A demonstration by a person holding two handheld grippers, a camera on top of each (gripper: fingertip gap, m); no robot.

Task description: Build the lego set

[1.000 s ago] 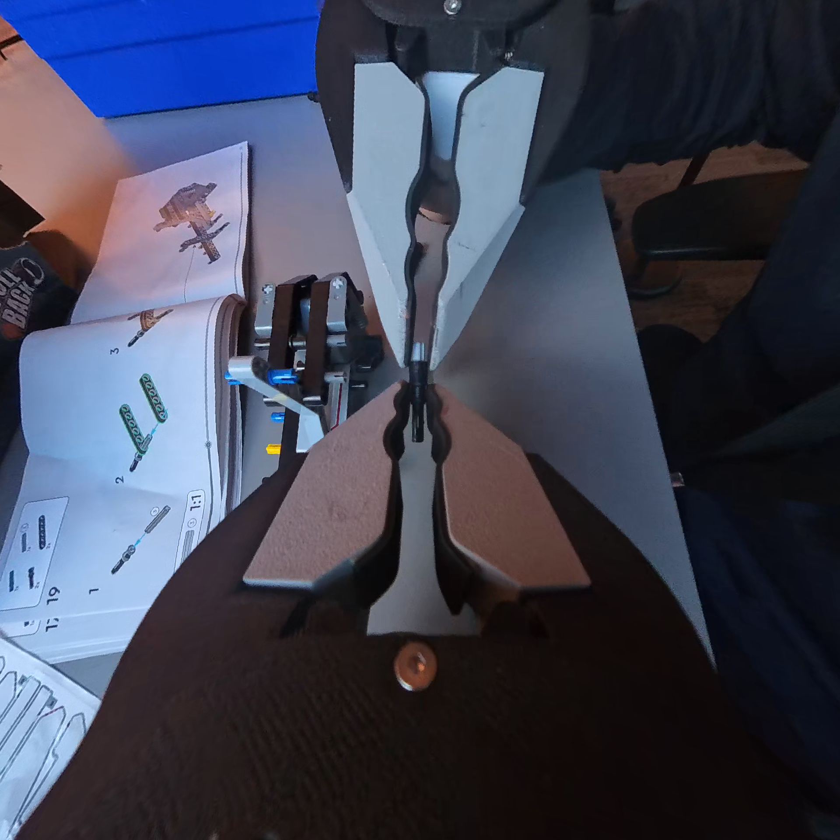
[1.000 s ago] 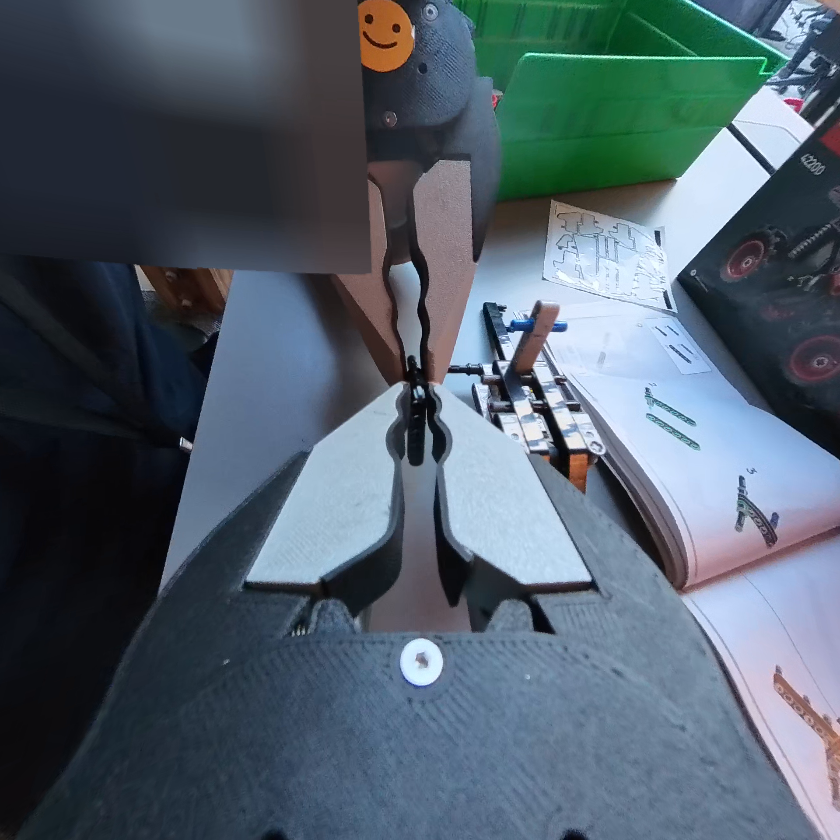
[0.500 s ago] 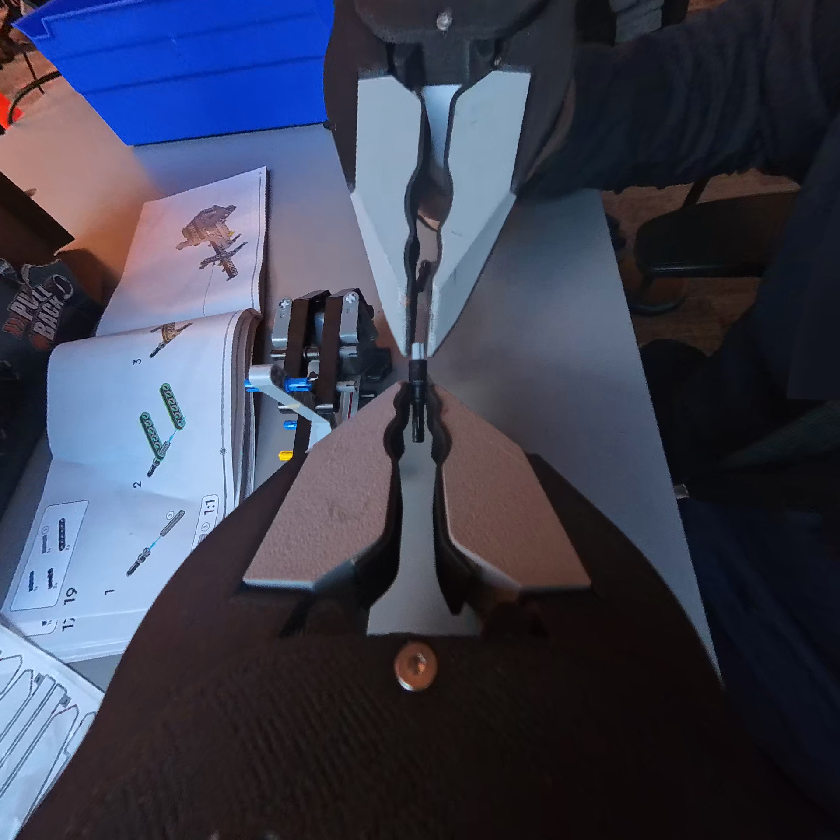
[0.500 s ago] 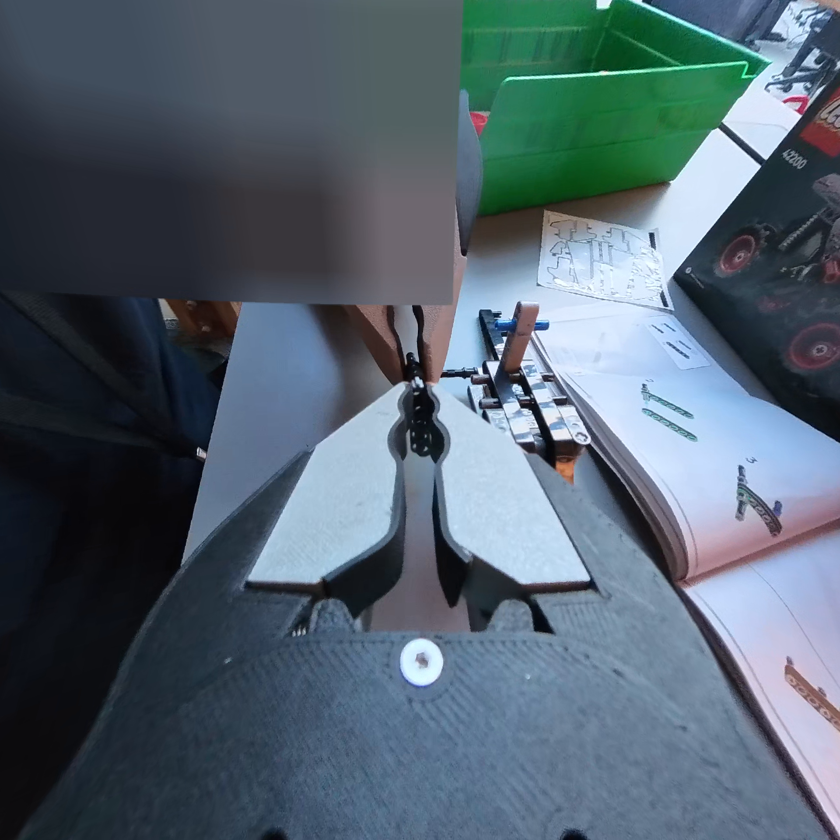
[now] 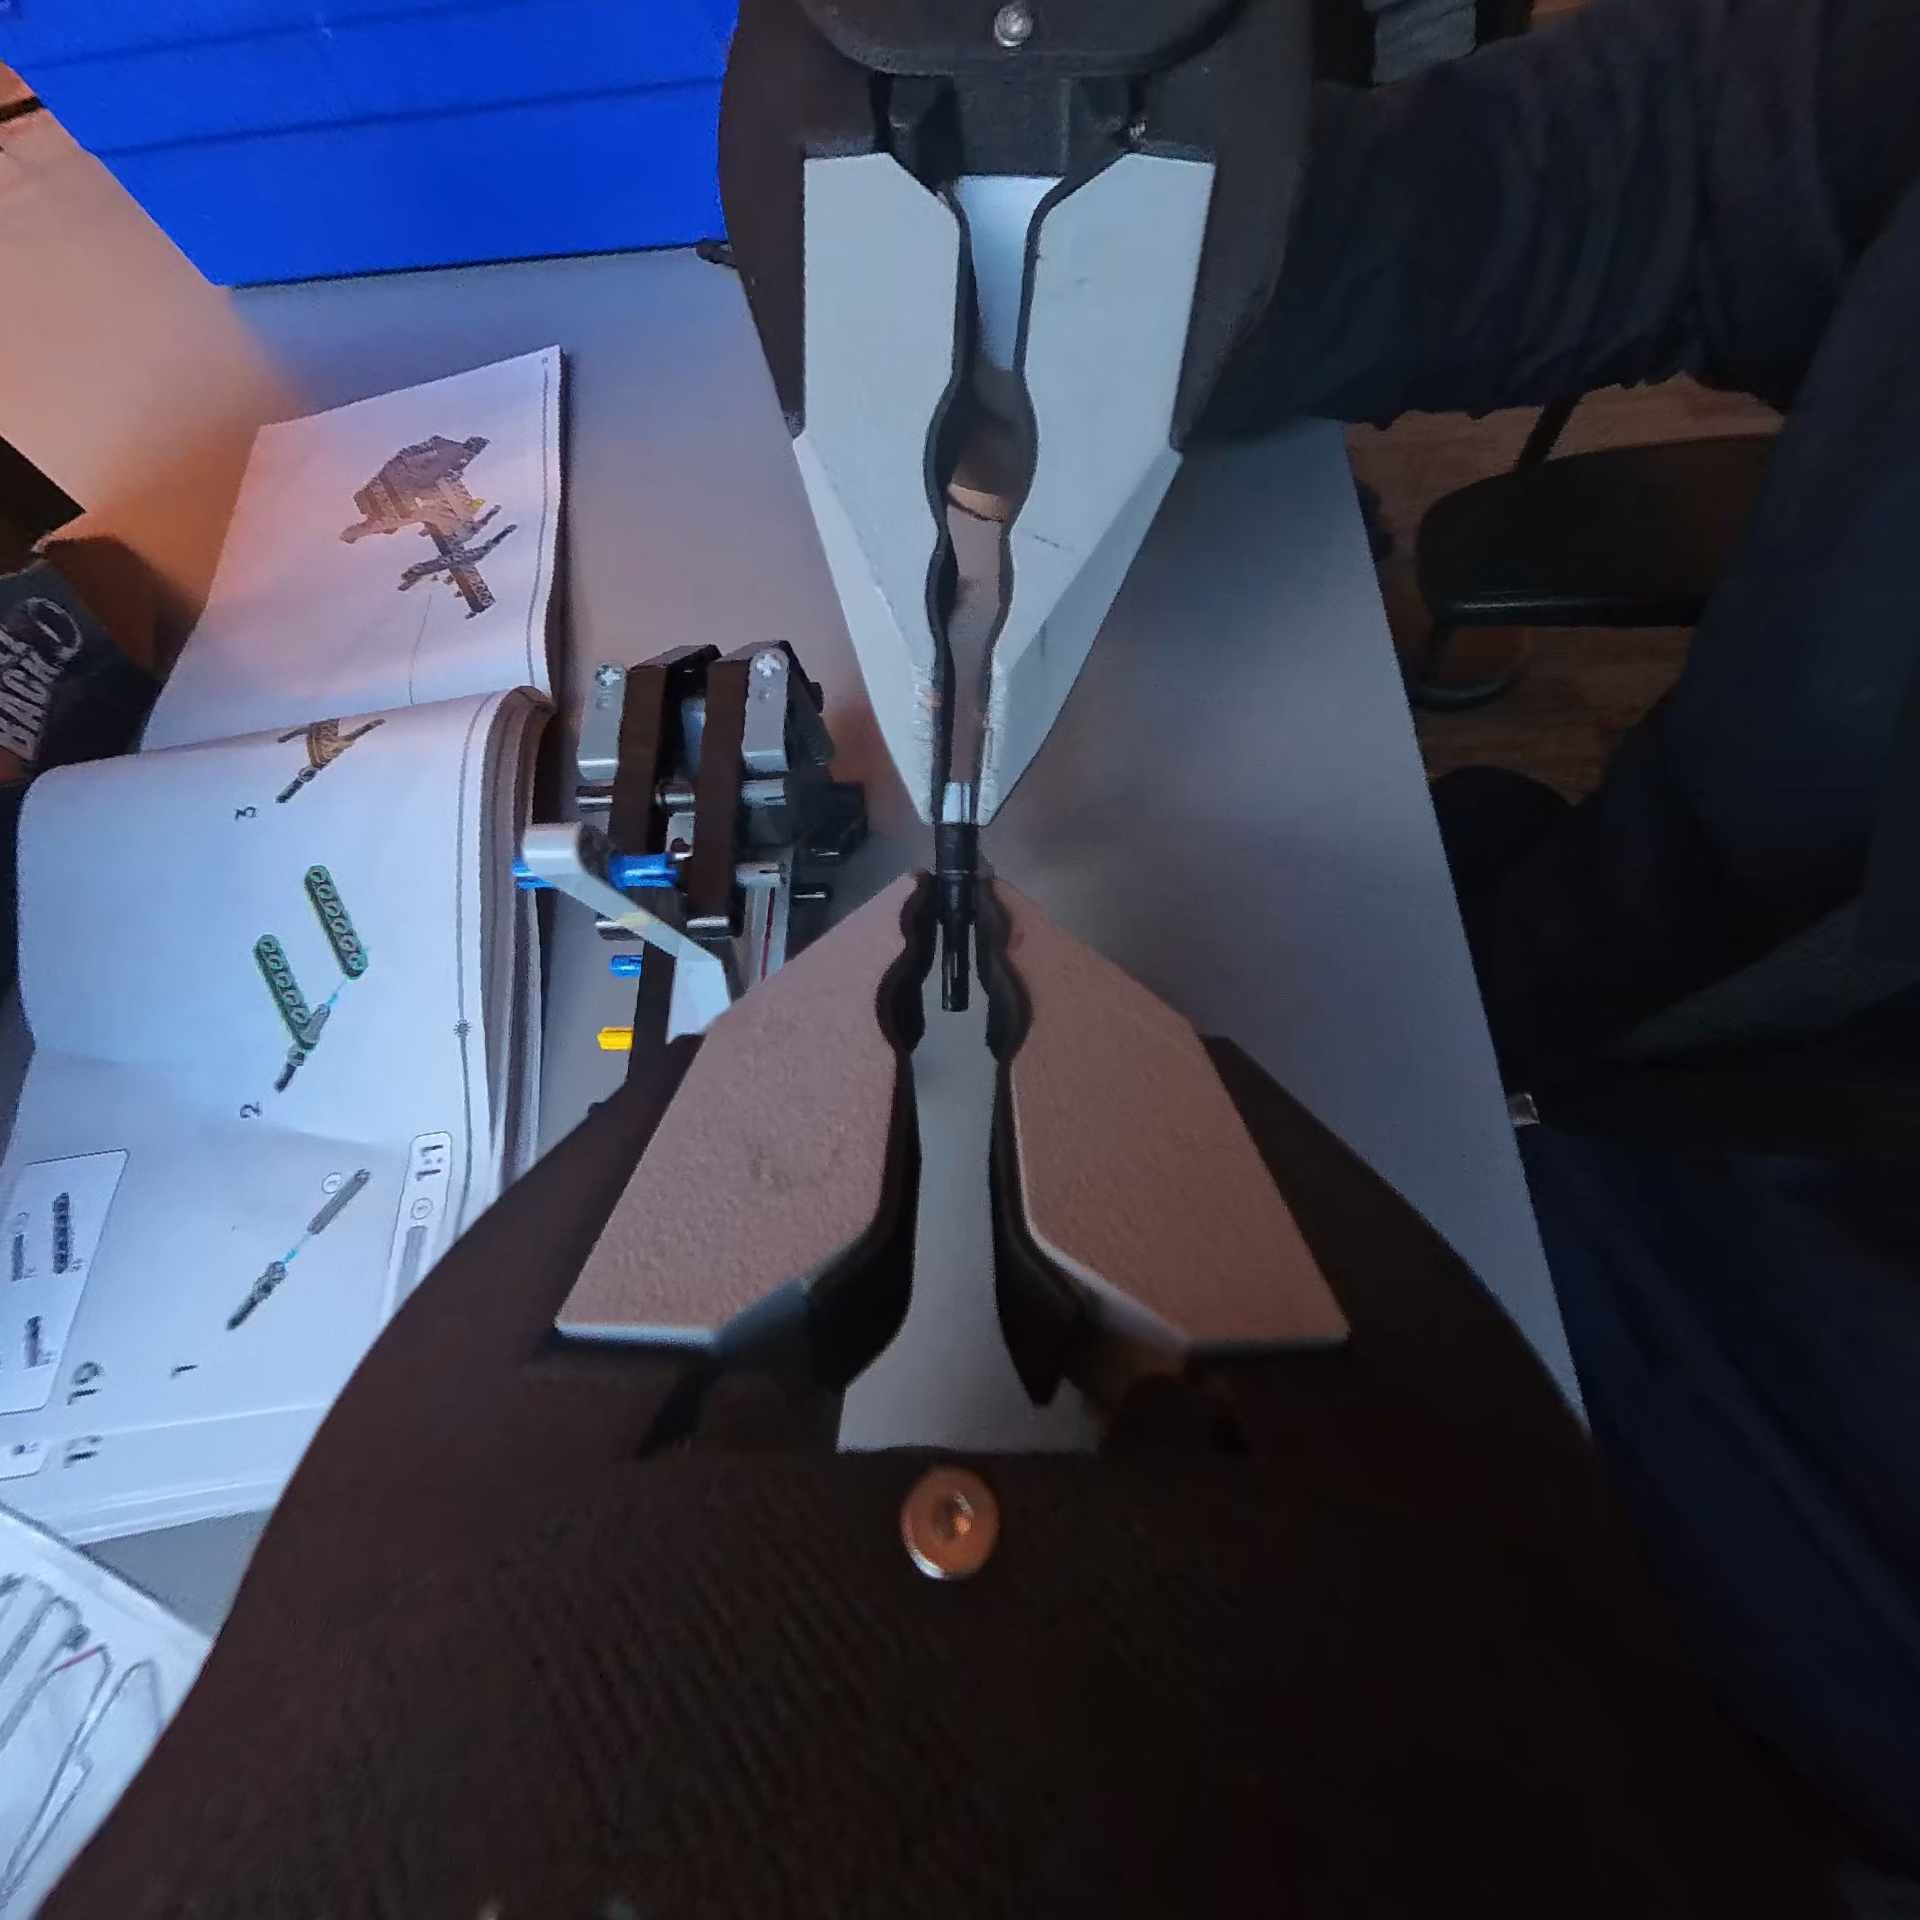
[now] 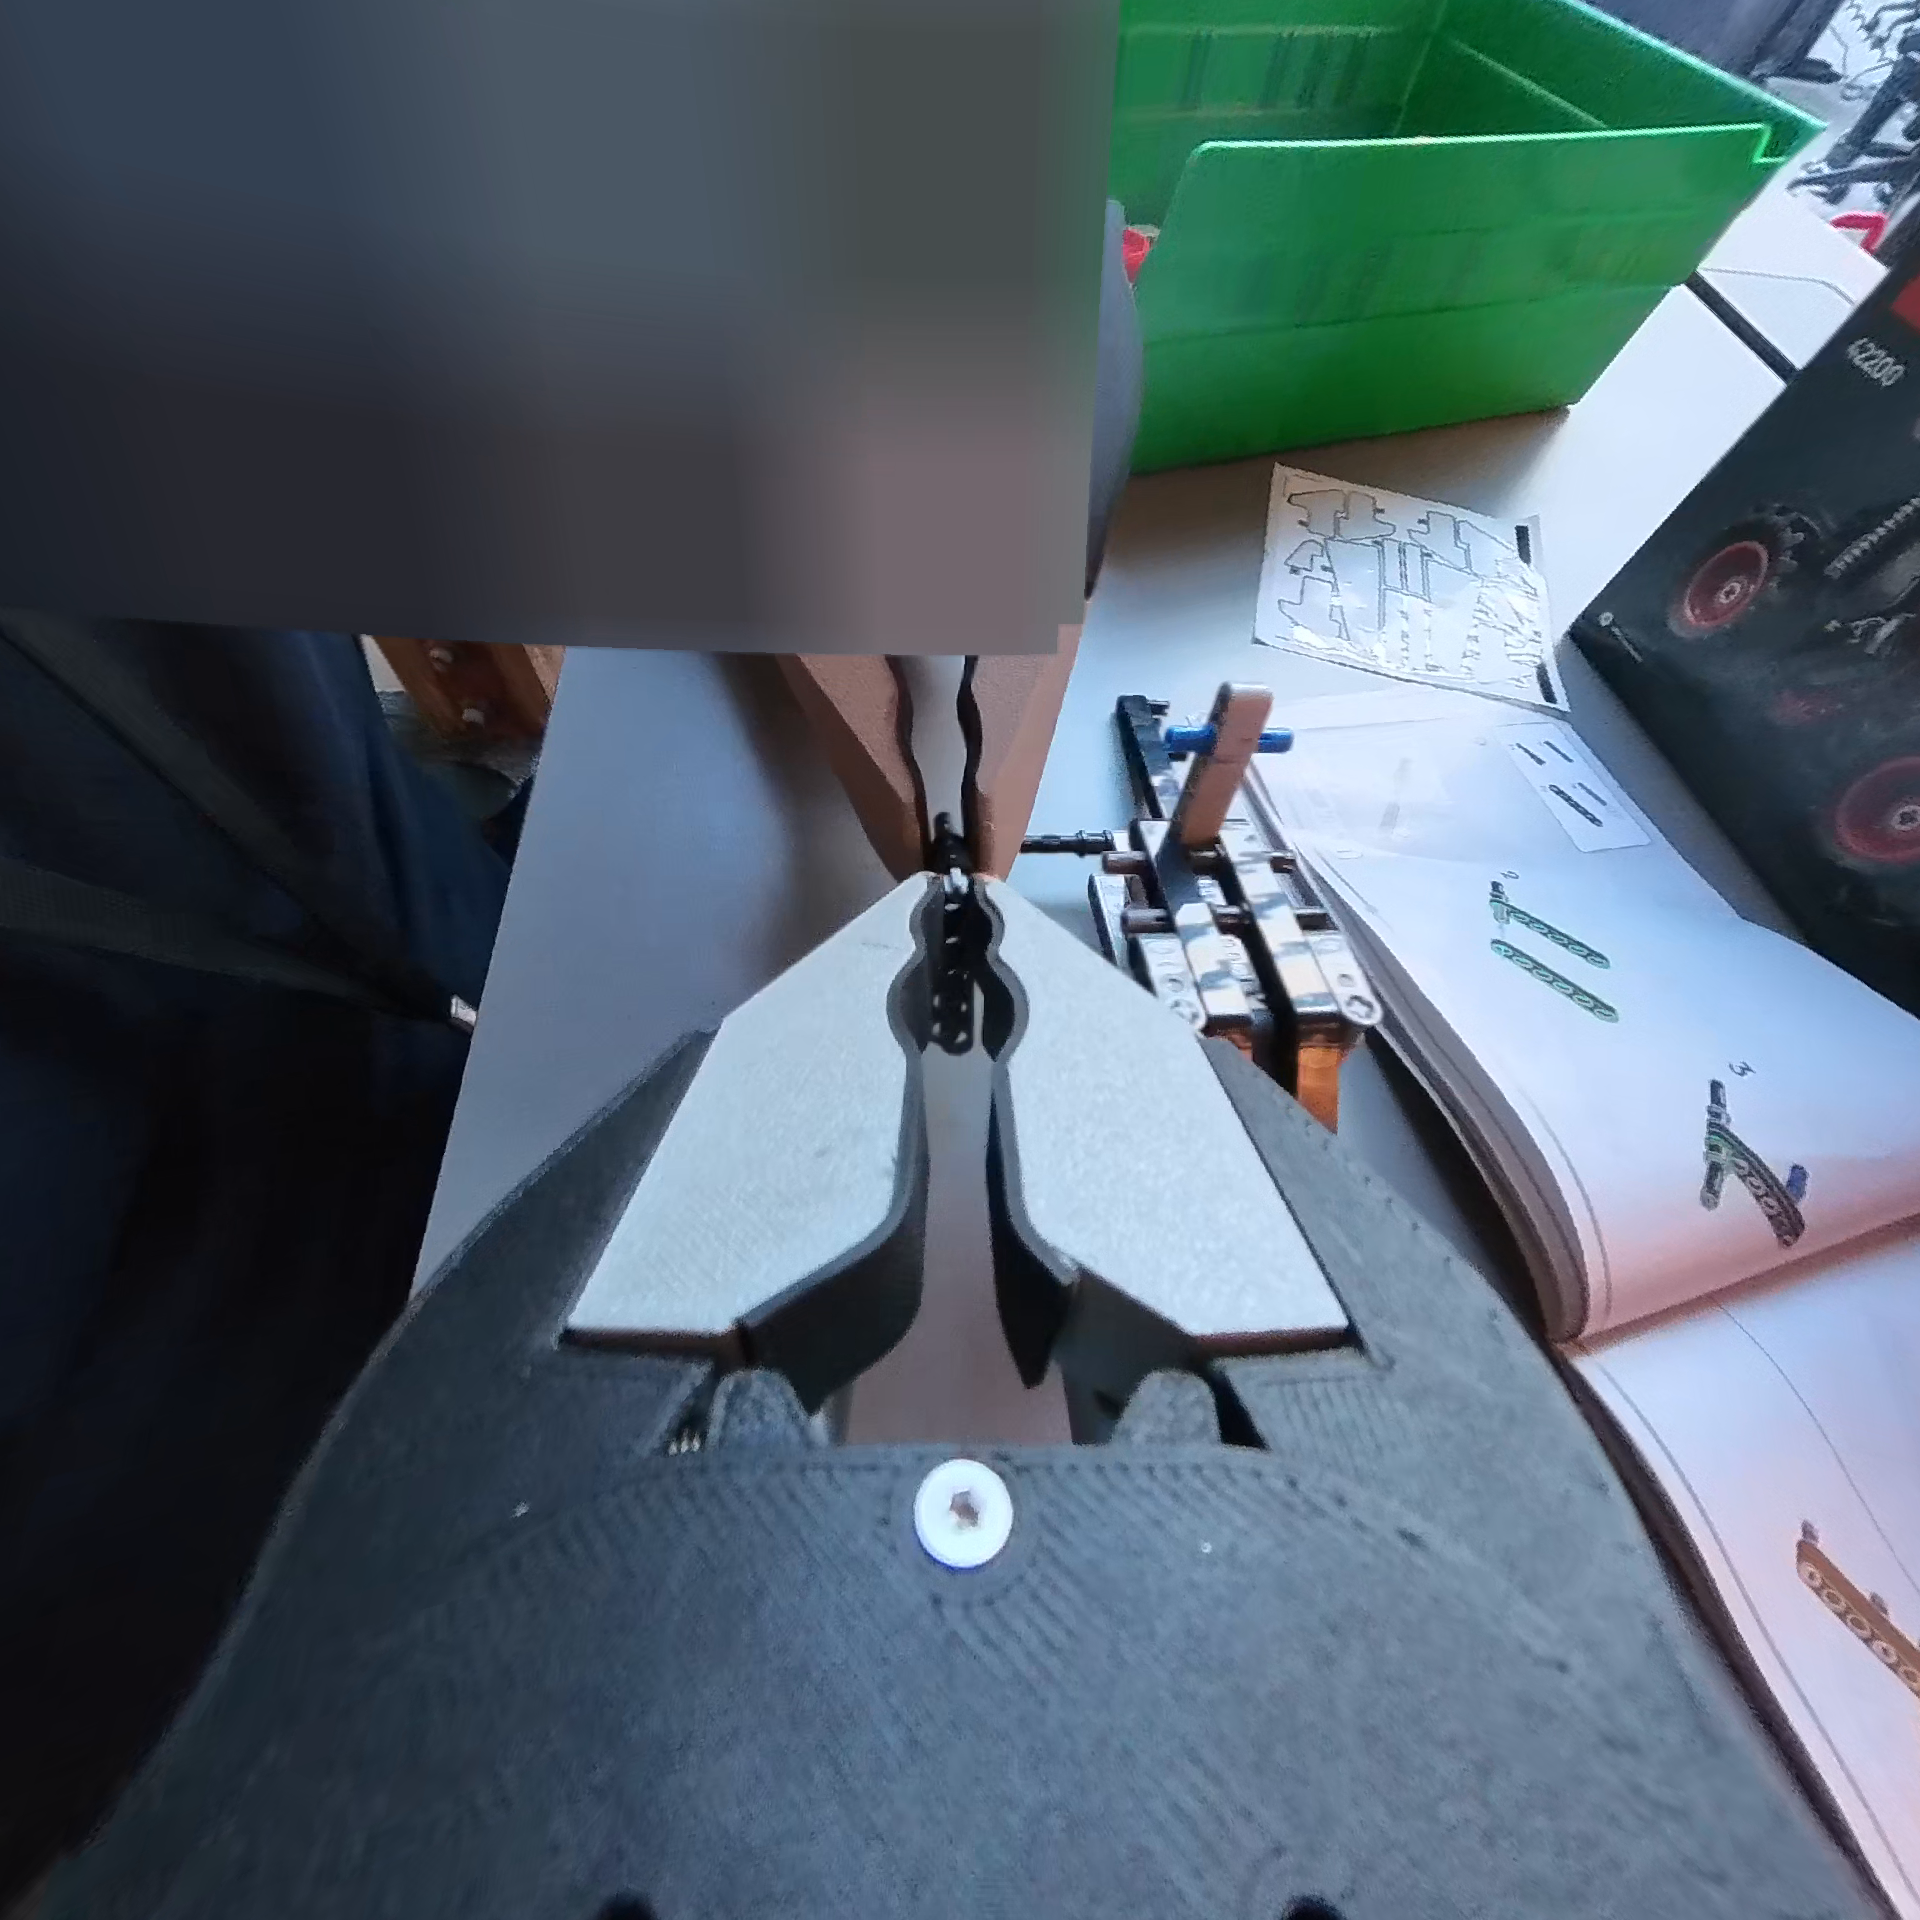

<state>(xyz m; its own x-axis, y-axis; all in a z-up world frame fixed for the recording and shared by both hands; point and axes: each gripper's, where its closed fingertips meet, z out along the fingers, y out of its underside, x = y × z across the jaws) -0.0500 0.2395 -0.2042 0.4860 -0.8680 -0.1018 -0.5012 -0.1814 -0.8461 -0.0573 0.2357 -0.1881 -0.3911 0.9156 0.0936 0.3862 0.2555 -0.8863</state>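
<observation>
In the left wrist view my left gripper [image 5: 954,896], with brown fingers, is shut on a short black pin [image 5: 954,961] that sticks out past its tips. My right gripper [image 5: 961,805], with grey fingers, faces it tip to tip and holds a thin black piece with a light grey end [image 5: 956,802] that meets the pin. In the right wrist view my right gripper [image 6: 951,883] is shut on a black beam with holes [image 6: 956,987], seen edge on. The left gripper's brown fingers [image 6: 1023,748] stand right behind it. The partly built grey and black model [image 5: 717,810] [image 6: 1226,925] sits on the table beside both grippers.
An open instruction booklet [image 5: 260,987] [image 6: 1558,987] lies next to the model. A blue bin [image 5: 364,125], a green bin [image 6: 1403,208], a sticker sheet [image 6: 1403,592] and the set's dark box [image 6: 1787,727] ring the grey table [image 5: 1247,831]. A chair [image 5: 1558,561] stands past the table edge. Less than 4 cm separates the two grippers' tips.
Both grippers stay shut and tip to tip on their pieces. The pair shifted a little over the table and back; the model and booklet have not moved.
</observation>
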